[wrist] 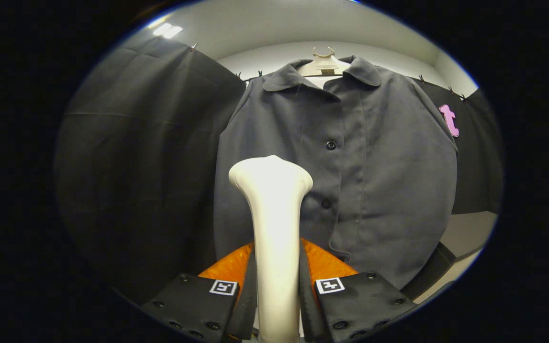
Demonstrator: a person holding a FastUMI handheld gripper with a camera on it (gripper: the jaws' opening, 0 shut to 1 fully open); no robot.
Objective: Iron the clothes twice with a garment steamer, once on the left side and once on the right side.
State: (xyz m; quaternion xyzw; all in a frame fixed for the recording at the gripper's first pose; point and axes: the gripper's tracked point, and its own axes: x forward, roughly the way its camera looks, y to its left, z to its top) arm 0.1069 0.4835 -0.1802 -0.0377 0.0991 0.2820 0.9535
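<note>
Grey buttoned shirt hung beyond the gripper, whose fingers clamped the white plastic steamer; its head needed level, steady passes.

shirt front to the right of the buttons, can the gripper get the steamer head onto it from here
Probably yes. The gripper is shut on the steamer, whose head sits before the shirt left of the buttons. Nothing stands between it and that panel.

Gripper-mounted fisheye, facing forward, near the hanging shirt.
</note>
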